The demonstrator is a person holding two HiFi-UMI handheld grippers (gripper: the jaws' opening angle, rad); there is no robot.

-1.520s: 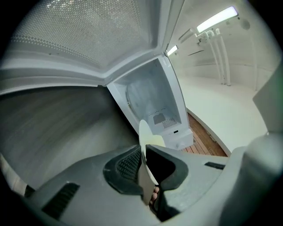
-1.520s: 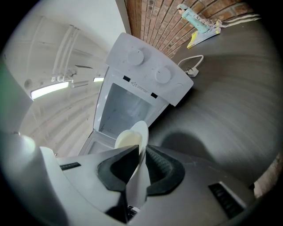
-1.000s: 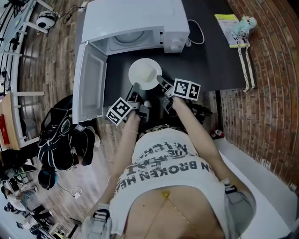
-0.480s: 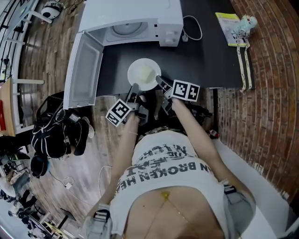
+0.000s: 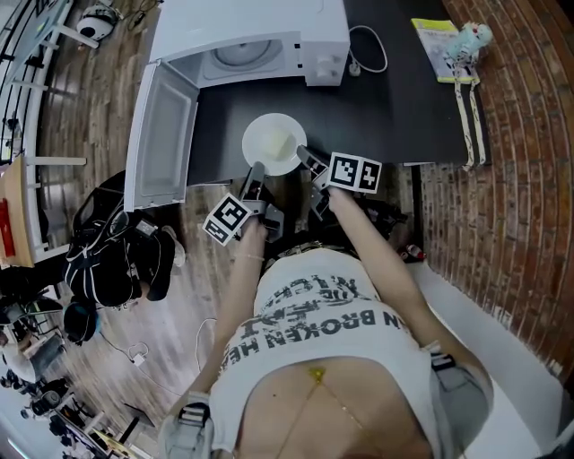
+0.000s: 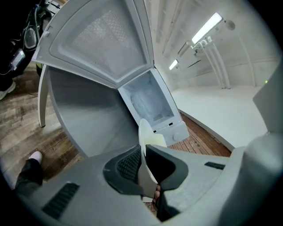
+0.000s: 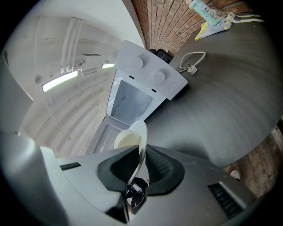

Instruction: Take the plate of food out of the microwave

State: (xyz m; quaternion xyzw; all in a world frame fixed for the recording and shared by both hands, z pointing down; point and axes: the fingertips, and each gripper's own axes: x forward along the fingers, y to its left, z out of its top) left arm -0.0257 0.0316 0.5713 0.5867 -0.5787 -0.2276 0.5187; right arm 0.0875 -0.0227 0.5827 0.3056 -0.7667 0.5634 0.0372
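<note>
The round white plate of pale food (image 5: pixel 267 142) is out of the open white microwave (image 5: pixel 260 36), over the dark counter (image 5: pixel 404 99), the left gripper (image 5: pixel 256 172) and right gripper (image 5: pixel 303 155) jaws each pinching its rim, so only setting it down seems left.

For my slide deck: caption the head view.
Left gripper and right gripper hold a plate before the open microwave.

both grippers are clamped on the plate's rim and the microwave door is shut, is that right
Not quite. The microwave door is open, swung wide out from the microwave, as the head view shows. The rest holds: the left gripper and the right gripper are each clamped on the rim of the plate.
</note>
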